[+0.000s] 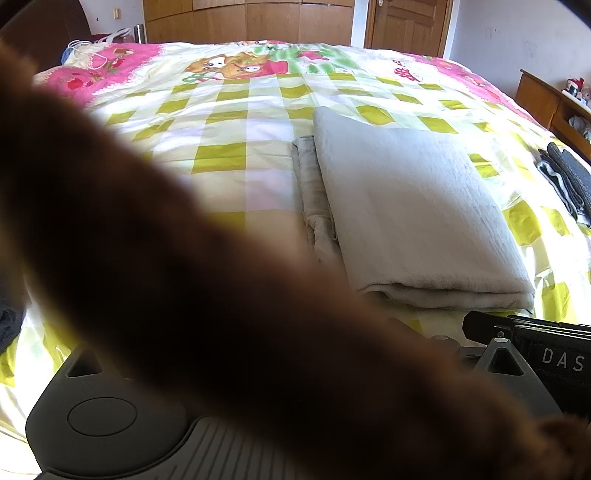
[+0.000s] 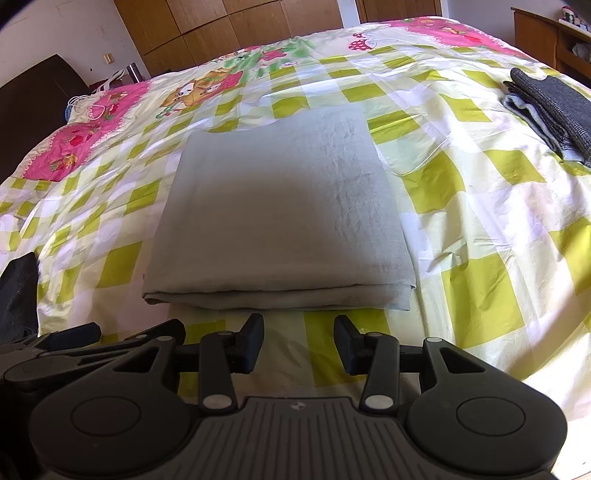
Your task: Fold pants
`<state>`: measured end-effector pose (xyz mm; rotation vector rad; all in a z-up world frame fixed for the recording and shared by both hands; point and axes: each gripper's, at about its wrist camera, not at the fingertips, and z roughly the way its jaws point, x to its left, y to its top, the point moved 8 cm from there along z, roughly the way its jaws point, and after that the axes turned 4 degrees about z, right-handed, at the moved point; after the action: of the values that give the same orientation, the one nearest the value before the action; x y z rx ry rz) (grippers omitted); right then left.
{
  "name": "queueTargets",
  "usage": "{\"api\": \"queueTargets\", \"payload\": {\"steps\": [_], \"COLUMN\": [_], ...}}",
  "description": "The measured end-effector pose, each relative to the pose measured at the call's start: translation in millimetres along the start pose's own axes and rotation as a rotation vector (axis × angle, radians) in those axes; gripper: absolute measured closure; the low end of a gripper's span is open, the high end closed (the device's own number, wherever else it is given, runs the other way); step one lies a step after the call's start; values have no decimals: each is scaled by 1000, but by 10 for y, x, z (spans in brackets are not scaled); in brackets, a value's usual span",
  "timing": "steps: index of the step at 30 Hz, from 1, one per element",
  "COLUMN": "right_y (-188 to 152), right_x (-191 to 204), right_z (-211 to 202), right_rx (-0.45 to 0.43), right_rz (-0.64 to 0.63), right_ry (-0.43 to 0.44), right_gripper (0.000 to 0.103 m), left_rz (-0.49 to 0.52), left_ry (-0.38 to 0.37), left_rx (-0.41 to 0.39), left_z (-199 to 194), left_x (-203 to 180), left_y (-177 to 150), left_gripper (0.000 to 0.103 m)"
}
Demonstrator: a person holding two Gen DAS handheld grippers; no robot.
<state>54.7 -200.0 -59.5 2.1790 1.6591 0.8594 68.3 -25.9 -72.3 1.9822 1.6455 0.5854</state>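
The right claw (image 2: pixel 299 345) hovered low over the bed (image 2: pixel 480 206) with its two black fingers (image 2: pixel 252 341) spread well apart, nothing between them and nothing touching them. Just beyond the fingertips lay the one pair of pants (image 2: pixel 280 218), pale grey-green, already folded into a flat rectangular packet resting on the checked bedcover, its thick folded edge facing the claw and near it without contact.

The left claw (image 1: pixel 480 332) could not be read: a dark brown blurred shape (image 1: pixel 221 295), very close to the lens, ran diagonally across the left wrist view and hid the fingers almost entirely, so I could not tell whether that claw was spread or pressed together, or whether it held anything. Only parts of its dark body showed below the blur. In the right wrist view part of the left claw's dark frame appeared at the lower left, beside the right one, but its fingertips were not clear there either.

From the left wrist view the same folded pants (image 1: pixel 413 206) sat to the right of centre, with a crumpled grey layer showing along their left side.

Farther out, one small stack of dark grey folded garments (image 2: pixel 550 110) lay near the right edge of the bed, well apart from the pants. One dark cloth (image 2: pixel 18 295) showed at the left edge. Wooden wardrobe doors (image 2: pixel 229 26) stood behind the bed.
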Motion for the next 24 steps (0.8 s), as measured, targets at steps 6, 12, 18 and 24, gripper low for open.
{"api": "queueTargets", "payload": {"steps": [6, 12, 18, 24], "right_y": [-3, -3, -4, -3], "right_x": [4, 5, 1, 4], "right_z": [4, 2, 2, 4], "right_rx": [2, 2, 2, 2], "right_rz": [-7, -8, -9, -11], "right_ry": [-1, -1, -1, -2], "right_gripper": [47, 47, 47, 47], "left_rz": [-5, -4, -7, -6], "left_ry": [0, 4, 4, 8], "left_rx": [3, -1, -6, -17], "left_z": [8, 6, -4, -22], "left_x": [9, 15, 18, 11], "left_y": [-3, 2, 6, 6], "left_gripper": [1, 1, 1, 1]}}
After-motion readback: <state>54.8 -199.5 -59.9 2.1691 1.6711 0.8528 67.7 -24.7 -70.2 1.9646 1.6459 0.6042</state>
